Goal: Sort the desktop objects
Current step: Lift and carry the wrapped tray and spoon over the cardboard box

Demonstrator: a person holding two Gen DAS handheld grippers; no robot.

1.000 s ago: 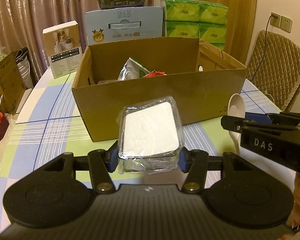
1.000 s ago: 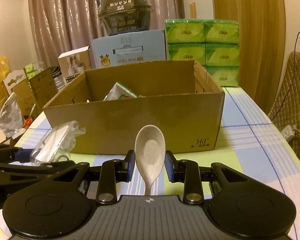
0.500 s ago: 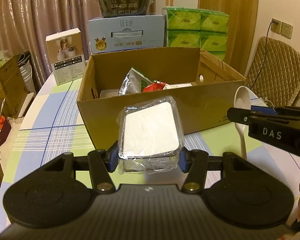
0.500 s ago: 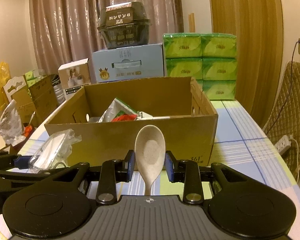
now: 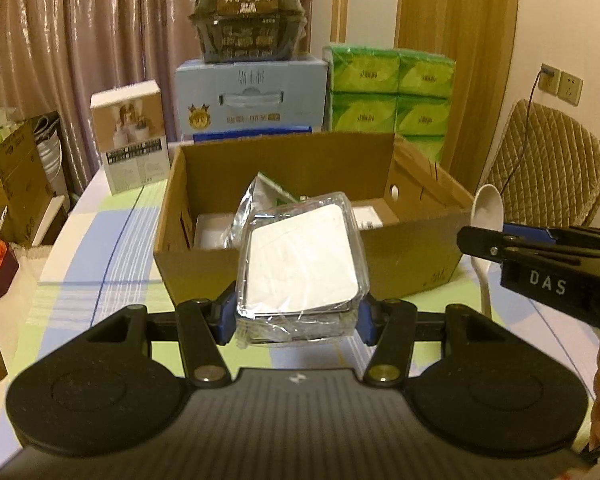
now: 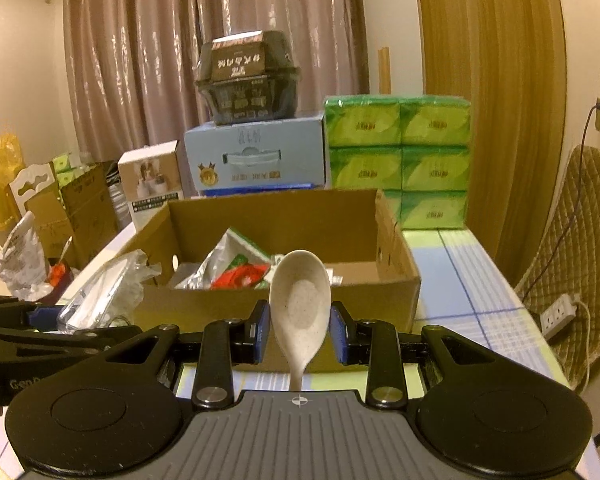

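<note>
Two grippers held things up in front of the cardboard box (image 5: 404, 248).

On the left of the box, the left gripper (image 5: 296, 316) was clamped on a packet (image 5: 300, 260) wrapped in clear plastic, held above the table (image 5: 100, 264), just in front of the box's near wall. To the right of it, the right gripper (image 6: 299, 334) squeezed a pale spoon (image 6: 300, 300), bowl up, also just in front of the box's near wall.
</note>
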